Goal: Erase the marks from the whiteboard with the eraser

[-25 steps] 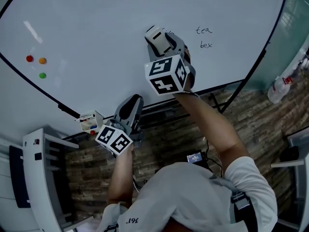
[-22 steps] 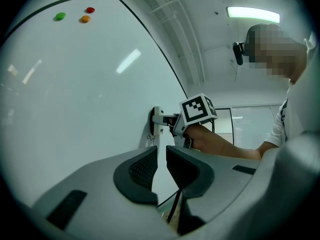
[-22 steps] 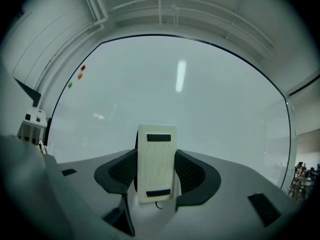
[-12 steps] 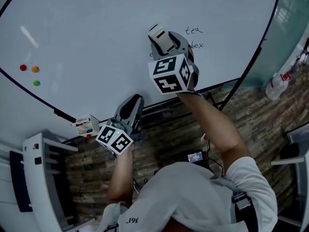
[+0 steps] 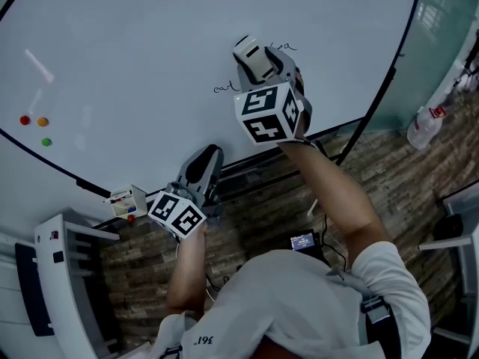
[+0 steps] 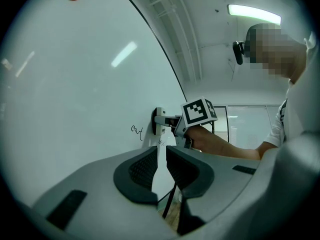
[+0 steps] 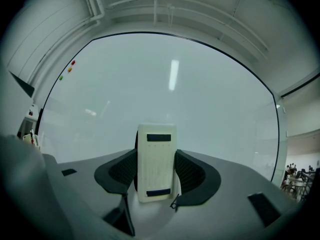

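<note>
The whiteboard (image 5: pixel 135 43) fills the upper head view. My right gripper (image 5: pixel 256 62) is shut on a white eraser (image 5: pixel 249 52), whose face is pressed flat to the board. A handwritten "cat" mark (image 5: pixel 224 88) lies just left of it, and a bit of another word (image 5: pixel 284 47) shows at its right. In the right gripper view the eraser (image 7: pixel 156 162) stands upright between the pads. My left gripper (image 5: pixel 199 172) hangs low by the board's bottom edge, shut on nothing. From it I see the eraser (image 6: pixel 158 121) and the "cat" mark (image 6: pixel 136 131).
Red, orange and green magnets (image 5: pixel 37 126) sit at the board's far left. A small box of markers (image 5: pixel 123 200) rests on the bottom ledge. A white rack (image 5: pixel 63 275) stands at lower left, and a plastic bottle (image 5: pixel 423 126) at right past the board's edge.
The right gripper has slid the eraser rightward along the board onto the "tea" and "bex" words, uncovering "cat" on its left. The left gripper has stayed put.
</note>
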